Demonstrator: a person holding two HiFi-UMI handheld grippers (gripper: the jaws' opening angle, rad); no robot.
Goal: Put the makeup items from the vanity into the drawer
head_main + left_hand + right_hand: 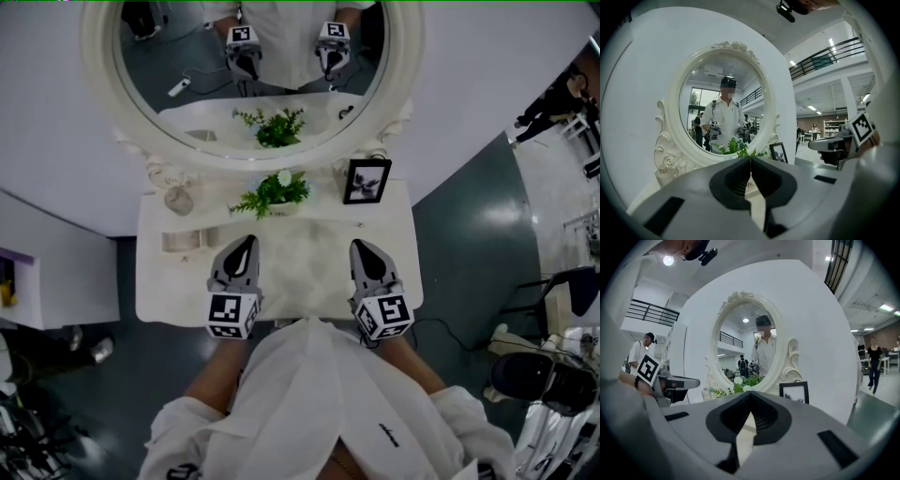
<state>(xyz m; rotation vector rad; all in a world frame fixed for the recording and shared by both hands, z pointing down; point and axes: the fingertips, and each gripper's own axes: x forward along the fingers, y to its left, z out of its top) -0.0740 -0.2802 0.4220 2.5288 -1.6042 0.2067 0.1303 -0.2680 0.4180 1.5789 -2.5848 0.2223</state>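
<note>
Closed left gripper [247, 244]; makeup items [187, 241] just left, on vanity [309, 258].

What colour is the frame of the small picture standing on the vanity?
Black, around a pale print. The picture frame shows best in the head view.

Vanity top [309, 258] matt white; mirror frame [97, 42] smooth, glossy; floor [469, 248] glossy.

On the white vanity desk [300, 258], a leafy green potted plant [274, 193] stands midway along the back edge, before the oval white-framed mirror [169, 84]. A black picture frame [367, 181] stands to its right near the back right corner, a small clear glass jar [178, 200] to its left near the back left corner.
</note>
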